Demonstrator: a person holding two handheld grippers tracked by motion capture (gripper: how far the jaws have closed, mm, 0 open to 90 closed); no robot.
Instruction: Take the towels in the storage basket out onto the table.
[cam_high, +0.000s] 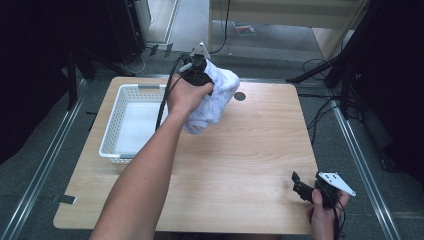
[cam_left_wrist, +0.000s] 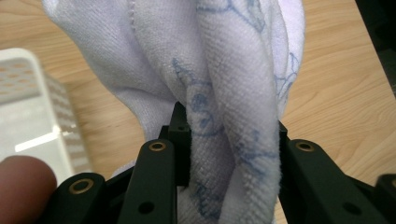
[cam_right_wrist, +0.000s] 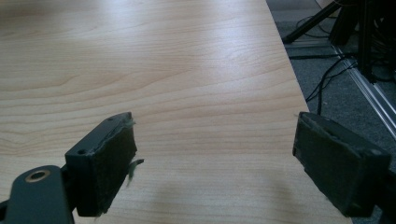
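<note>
A white towel with a faint blue print (cam_high: 215, 97) hangs bunched in the air over the far middle of the wooden table (cam_high: 240, 165). My left gripper (cam_high: 200, 75) is shut on it from above. In the left gripper view the towel (cam_left_wrist: 224, 93) is pinched between the two black jaws of the left gripper (cam_left_wrist: 231, 144) and fills the space ahead. My right gripper (cam_high: 302, 189) rests near the table's near right corner, held by a hand. In the right gripper view the right gripper (cam_right_wrist: 212, 163) stands open with bare wood between its pads.
A white perforated basket (cam_high: 117, 117) sits on the left side of the table, just left of the hanging towel; its corner (cam_left_wrist: 32, 116) appears in the left gripper view. A small dark round hole (cam_high: 240, 96) marks the tabletop at the far edge. Cables and stands surround the table.
</note>
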